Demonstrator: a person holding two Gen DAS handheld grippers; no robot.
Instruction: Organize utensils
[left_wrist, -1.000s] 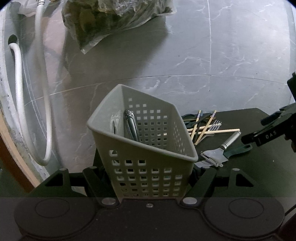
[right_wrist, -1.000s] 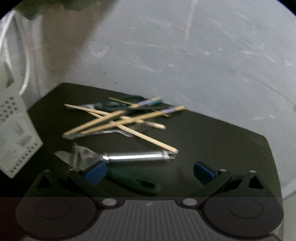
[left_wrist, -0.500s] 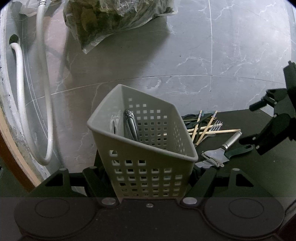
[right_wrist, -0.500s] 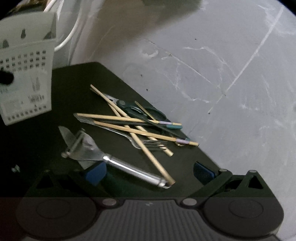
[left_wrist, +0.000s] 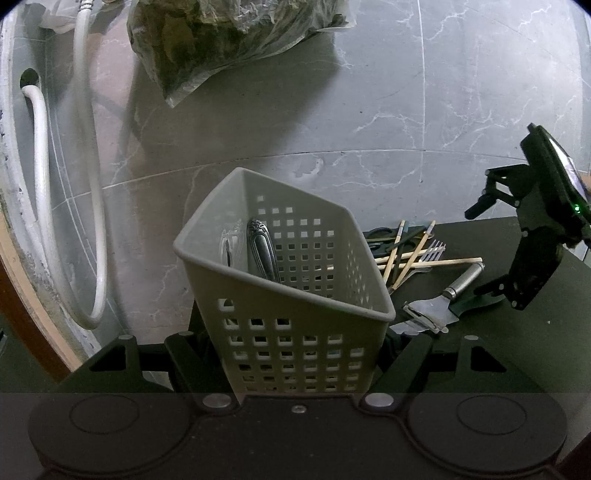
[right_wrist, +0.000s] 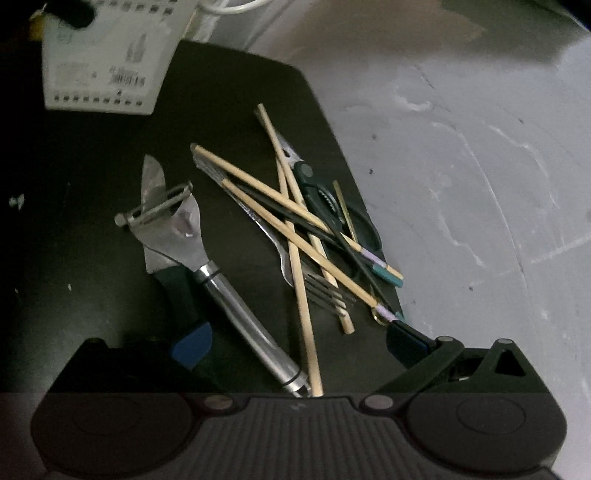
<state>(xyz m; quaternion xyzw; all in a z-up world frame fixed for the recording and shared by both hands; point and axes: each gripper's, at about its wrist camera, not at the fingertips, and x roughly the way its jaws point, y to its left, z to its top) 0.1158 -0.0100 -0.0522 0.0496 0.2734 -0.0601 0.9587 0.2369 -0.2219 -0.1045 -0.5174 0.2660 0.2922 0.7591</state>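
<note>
Utensils (right_wrist: 295, 236) are mostly piled on the dark mat (right_wrist: 92, 177): wooden chopsticks (right_wrist: 258, 184) crisscrossed over a fork (right_wrist: 317, 288) and green-handled scissors (right_wrist: 325, 199), with a metal peeler (right_wrist: 192, 240) lying on top of a green-handled knife (right_wrist: 173, 280) just beside the heap. We've got the left gripper (left_wrist: 295, 347) clamped on the lower part of a pale perforated plastic caddy (left_wrist: 295, 332), which sits tilted at the mat's edge. Inside it we can see two ornate metal handles (left_wrist: 262, 251) leaning against the far wall. Our right gripper (right_wrist: 295, 343) hangs low over the pile with its blue-padded fingers (right_wrist: 192, 347) spread apart, one on each side of the peeler handle and a chopstick end, nothing pinched. From the left wrist view that right gripper (left_wrist: 532, 258) shows at the right edge above the knife handle. Off the mat it's grey marbled floor (left_wrist: 406, 110), a white hose (left_wrist: 40, 177) on the left, and a clear plastic bag (left_wrist: 229, 40) of something dark at the top.
</note>
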